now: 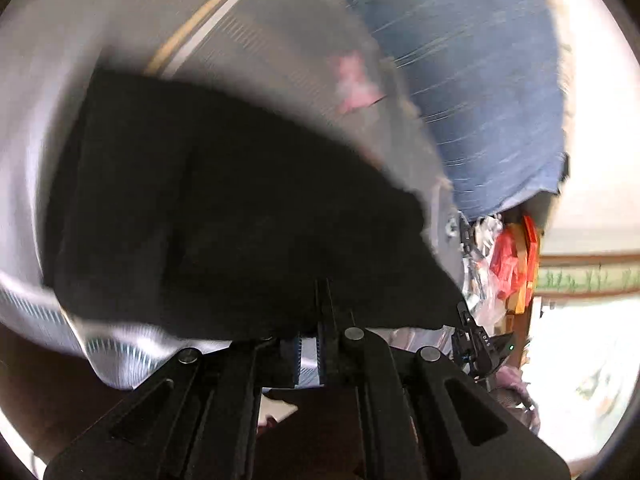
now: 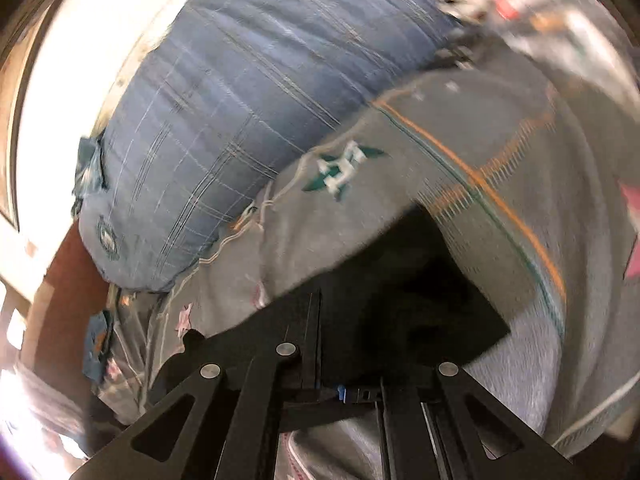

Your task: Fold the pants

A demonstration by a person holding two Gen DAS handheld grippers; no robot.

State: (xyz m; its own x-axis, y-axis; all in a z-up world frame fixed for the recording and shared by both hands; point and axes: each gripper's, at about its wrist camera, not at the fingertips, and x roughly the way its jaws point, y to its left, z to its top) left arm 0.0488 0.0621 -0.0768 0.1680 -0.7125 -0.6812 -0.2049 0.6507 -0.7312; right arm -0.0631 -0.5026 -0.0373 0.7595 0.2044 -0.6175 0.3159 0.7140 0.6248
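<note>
both tongs, left gripper (image 1: 316, 344) and right gripper (image 2: 344, 364), seem clenched on black pants (image 1: 224, 208) spread just ahead over grey bedding (image 2: 400, 208); folding looks midway, unfinished.

A bed covered by a grey woven sheet (image 2: 500, 240) with thin orange and green stripes and small pink and green printed motifs was seen as the carrying surface. A large blue pillow (image 2: 248, 112) crossed by pale checked lines was laid directly on the sheet, at its far side. Black fabric pants (image 1: 224, 216) were spread flat on the sheet, nearer than the pillow. The same sheet (image 1: 276, 52) and pillow (image 1: 480, 92) were blurred in the left wrist view.
</note>
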